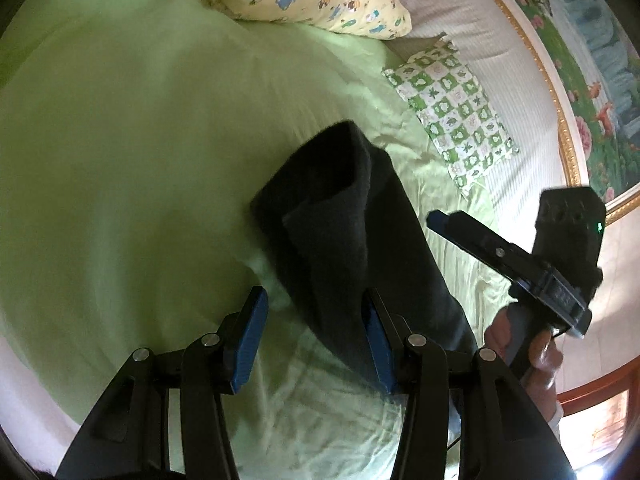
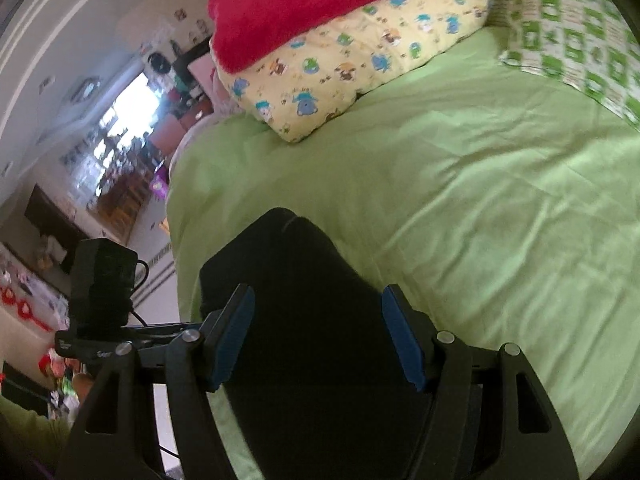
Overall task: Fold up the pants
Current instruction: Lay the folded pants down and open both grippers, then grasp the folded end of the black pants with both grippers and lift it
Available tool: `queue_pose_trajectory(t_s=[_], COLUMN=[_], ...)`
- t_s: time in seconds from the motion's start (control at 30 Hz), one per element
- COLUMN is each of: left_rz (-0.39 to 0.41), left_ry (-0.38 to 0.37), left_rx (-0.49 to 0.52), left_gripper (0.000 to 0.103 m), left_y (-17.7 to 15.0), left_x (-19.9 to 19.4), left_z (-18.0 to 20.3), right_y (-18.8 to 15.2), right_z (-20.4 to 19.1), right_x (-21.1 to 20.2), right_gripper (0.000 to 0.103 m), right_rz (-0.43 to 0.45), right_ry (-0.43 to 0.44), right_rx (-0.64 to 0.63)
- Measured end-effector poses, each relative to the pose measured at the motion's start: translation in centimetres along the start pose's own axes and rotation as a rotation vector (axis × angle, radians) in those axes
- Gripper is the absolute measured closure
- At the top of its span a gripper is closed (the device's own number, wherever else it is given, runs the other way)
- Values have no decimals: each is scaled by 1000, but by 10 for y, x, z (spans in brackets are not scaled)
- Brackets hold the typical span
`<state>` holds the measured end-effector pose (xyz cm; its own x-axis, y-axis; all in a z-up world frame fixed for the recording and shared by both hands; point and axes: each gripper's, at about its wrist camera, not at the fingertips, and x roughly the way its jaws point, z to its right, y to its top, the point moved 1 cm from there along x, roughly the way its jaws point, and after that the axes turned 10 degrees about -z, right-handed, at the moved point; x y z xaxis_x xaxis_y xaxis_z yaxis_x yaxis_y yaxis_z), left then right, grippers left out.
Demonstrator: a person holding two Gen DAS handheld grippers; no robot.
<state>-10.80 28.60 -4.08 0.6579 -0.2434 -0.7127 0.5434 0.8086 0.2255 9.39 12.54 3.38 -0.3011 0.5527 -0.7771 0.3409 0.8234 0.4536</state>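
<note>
Black pants [image 1: 344, 216] lie on the green bed sheet [image 1: 120, 160], with one end folded back over itself. My left gripper [image 1: 316, 344] hovers open over their near part. Its right pad is above the cloth, and green sheet shows beside its left pad. My right gripper [image 1: 440, 220], held by a hand [image 1: 536, 352], is in the air to the right of the pants with nothing in it. In the right wrist view the pants [image 2: 304, 280] lie below and between the open right gripper [image 2: 316, 340], whose pads do not press on them.
A yellow cartoon-print pillow [image 2: 360, 60] with a red blanket [image 2: 304, 4] on top sits at the head of the bed. A green-and-white checked pillow [image 1: 452, 112] lies by the striped wall side. The bed edge [image 2: 176, 216] drops off at the left toward a cluttered room.
</note>
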Motion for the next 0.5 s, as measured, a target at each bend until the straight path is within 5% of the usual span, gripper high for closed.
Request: queue_pose_trajectory(t_s=[0.43,0.5], left_rz=[25,28], left_ry=[-25,-28], left_rx=[-46,-52], left_gripper=[55,57], left_y=[8,11], left_x=[6,8], left_z=[-7,-7], right_y=[45,47], right_z=[5,7], right_x=[54,58], right_gripper=[36,45], right_rz=[-133,-142], right_ry=[68,100], right_rx=[-74,-66])
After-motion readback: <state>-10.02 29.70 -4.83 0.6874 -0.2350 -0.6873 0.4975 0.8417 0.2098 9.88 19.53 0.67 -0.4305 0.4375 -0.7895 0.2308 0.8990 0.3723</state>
